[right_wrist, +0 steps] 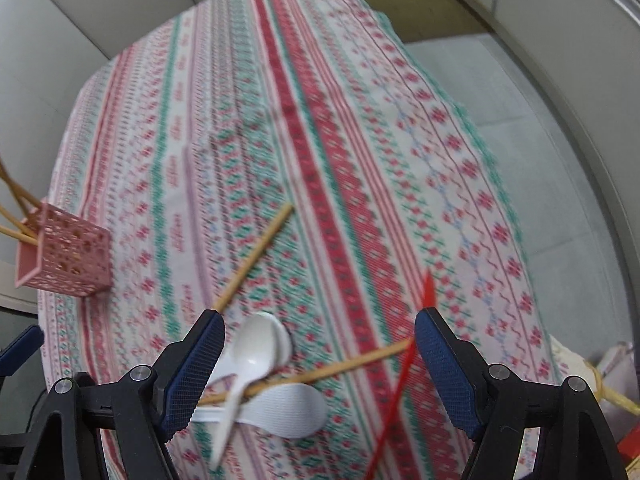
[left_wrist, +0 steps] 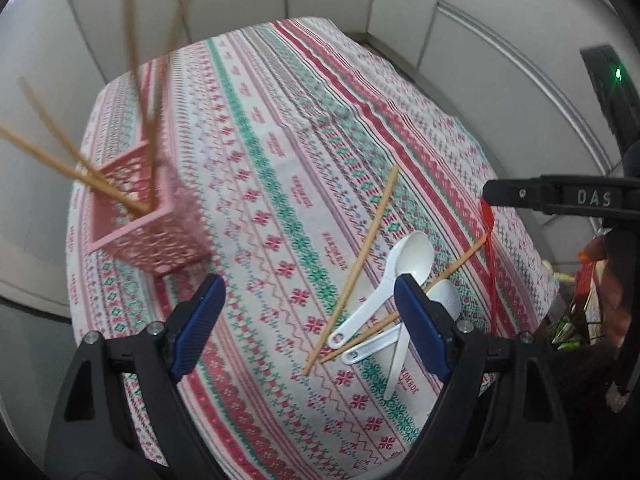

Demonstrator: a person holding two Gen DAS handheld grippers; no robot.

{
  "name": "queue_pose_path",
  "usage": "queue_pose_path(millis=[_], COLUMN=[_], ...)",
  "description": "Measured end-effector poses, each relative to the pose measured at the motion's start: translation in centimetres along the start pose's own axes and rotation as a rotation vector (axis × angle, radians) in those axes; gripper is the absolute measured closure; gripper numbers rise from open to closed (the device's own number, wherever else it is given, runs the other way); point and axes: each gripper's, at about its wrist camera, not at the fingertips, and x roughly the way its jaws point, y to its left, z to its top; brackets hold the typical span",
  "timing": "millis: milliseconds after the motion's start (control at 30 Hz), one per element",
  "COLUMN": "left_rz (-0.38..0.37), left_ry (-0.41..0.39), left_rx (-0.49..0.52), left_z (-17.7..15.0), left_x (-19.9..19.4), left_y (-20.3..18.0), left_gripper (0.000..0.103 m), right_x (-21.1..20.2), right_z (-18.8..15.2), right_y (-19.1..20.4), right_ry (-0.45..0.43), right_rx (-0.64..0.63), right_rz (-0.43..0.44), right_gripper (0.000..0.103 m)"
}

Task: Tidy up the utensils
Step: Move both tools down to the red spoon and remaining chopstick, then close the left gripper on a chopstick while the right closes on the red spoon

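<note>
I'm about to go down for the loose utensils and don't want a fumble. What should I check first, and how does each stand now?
1. Left gripper open, nothing between its jaws: ok.
2. Right gripper open, nothing held: ok.
3. Pink basket upright, with room: ok.
4. Loose chopsticks easy to lift singly: not ok, they cross each other and the white spoons.
5. Red strip clear of the right gripper: cannot tell.

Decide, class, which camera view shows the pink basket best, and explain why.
The left wrist view: the pink basket appears large, its open top and the chopsticks standing inside it visible. The right wrist view shows it smaller, at the left edge, the sticks cut off.
</note>
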Motion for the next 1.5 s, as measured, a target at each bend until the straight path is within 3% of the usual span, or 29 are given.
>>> queue_pose_path(millis=[167, 433, 633, 933, 1100, 1233, 1500], left_rz=[-0.013, -0.113, -0.107, -0.080, -0.046, -0.009, -0.009], left_ry=[0.027, 0.059, 0.077, 0.109, 0.084, 0.059, -0.025], left_rx=[0.049, 0.042, 0.062, 0.061, 0.102, 0.120, 0.117], left_z=[2.0, 5.5, 7.0, 8.0, 8.0, 7.7, 7.1], left_x=[2.5, 7.0, 10.0, 13.2, 13.2, 12.7, 8.3], left_y=[-2.4, -4.8, -6.2, -6.8, -7.4, -7.4, -6.6], left_gripper=[0.018, 0.059, 0.073, 0.086, 0.091, 0.093, 0.094], right_x=[0.6, 1.1, 1.4, 2.1, 2.6, 3.2, 4.0], right_z=[0.2, 0.4, 0.3, 0.4, 0.5, 0.5, 0.6], right_y=[-2.9, -6.5, -7.1, -8.0, -8.1, -8.0, -7.2], right_ry=[0.030, 0.068, 0.089, 0.114, 0.127, 0.142, 0.153], right_rx=[0.059, 0.155, 0.157, 0.155, 0.158, 0.161, 0.148], right_rz=[-0.028, -0.010, 0.002, 0.002, 0.000, 0.005, 0.003], right_gripper=[0.021, 0.020, 0.020, 0.020, 0.020, 0.020, 0.021])
